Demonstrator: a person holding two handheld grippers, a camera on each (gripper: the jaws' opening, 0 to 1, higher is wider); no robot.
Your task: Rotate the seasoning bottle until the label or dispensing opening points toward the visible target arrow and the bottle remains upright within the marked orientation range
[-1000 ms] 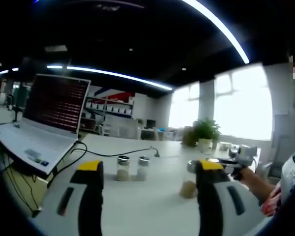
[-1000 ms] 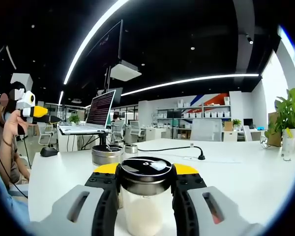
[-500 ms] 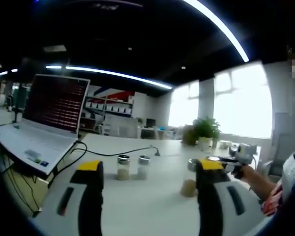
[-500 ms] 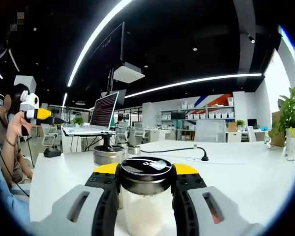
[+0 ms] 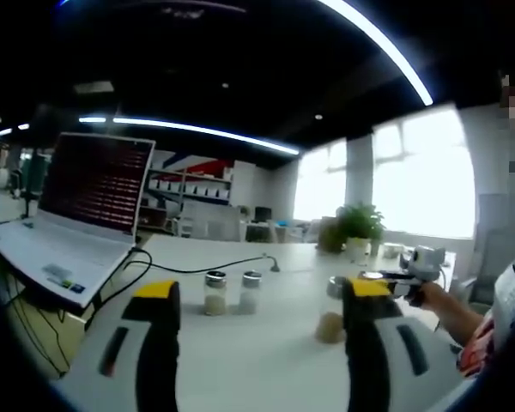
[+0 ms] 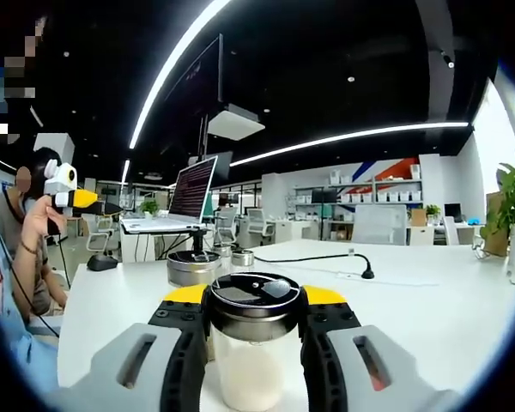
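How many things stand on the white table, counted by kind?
Clear glass seasoning bottles with silver lids: 3
Open white laptop: 1
Black cable: 1
Green potted plant: 1
Total: 6

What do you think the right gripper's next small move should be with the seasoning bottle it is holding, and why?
Probably a slow twist of the right gripper about the bottle's upright axis. It is shut on the seasoning bottle, which stands straight on the white table, so it can be turned now. No target arrow or label can be made out, so turn in small steps. The left gripper hangs open, away from it.
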